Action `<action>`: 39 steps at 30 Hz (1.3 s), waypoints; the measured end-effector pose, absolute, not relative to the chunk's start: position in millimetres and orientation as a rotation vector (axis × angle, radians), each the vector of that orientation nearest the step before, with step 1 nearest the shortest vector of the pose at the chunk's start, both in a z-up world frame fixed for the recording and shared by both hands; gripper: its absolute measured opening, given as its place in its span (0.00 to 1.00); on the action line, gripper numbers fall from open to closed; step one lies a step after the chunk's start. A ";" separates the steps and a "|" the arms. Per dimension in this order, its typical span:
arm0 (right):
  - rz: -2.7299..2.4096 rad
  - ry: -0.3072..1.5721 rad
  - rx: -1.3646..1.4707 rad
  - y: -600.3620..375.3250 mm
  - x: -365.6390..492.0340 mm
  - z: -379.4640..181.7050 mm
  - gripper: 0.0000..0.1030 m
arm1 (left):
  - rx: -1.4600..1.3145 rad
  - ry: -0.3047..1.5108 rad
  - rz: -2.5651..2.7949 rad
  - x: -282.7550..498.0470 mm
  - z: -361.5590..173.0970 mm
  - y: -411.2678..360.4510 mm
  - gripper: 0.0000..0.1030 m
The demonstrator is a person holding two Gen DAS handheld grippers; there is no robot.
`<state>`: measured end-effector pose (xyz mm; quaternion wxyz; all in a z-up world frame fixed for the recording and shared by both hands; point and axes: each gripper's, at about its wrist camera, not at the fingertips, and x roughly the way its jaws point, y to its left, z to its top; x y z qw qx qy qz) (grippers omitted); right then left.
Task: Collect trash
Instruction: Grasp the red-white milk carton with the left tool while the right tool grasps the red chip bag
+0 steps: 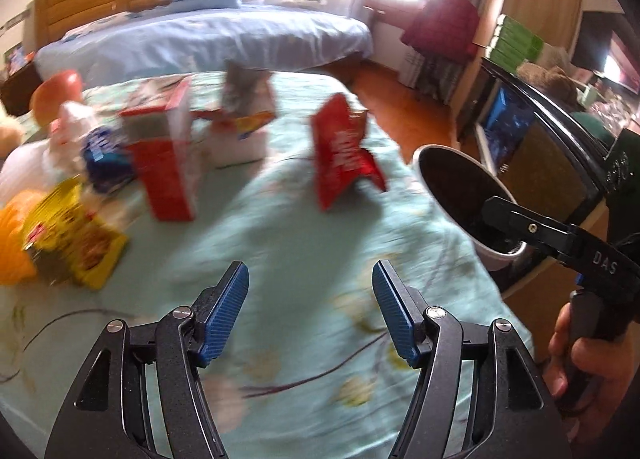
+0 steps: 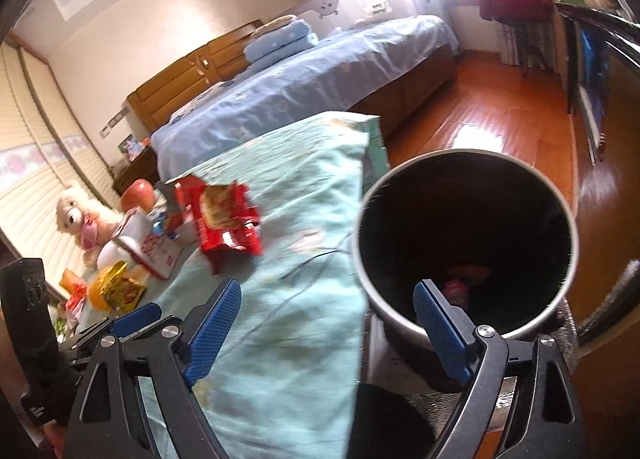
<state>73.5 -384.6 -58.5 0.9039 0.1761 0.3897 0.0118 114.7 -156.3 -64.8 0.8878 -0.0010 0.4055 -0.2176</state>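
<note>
Across the teal bedspread (image 1: 304,227) lies uncollected red wrapper (image 1: 344,151); both jaws released, empty, between drops; next, reach it, carry to bin (image 2: 468,243).

Left wrist view: from low over the near edge of the teal-covered bed (image 1: 280,243), facing across it toward the blue bed (image 1: 208,39) and window; close, own tongs (image 1: 310,315) at bottom; right wrist view: from beside the bed's right edge, tilted, directly above the dark bin (image 2: 468,235); shared: teal cover, red wrapper (image 1: 344,151), bin, blue bed.
</note>
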 end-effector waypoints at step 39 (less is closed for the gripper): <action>0.141 0.922 0.240 -304.1 170.1 -88.4 0.51 | -0.108 0.910 -0.274 205.2 -74.1 -111.5 0.33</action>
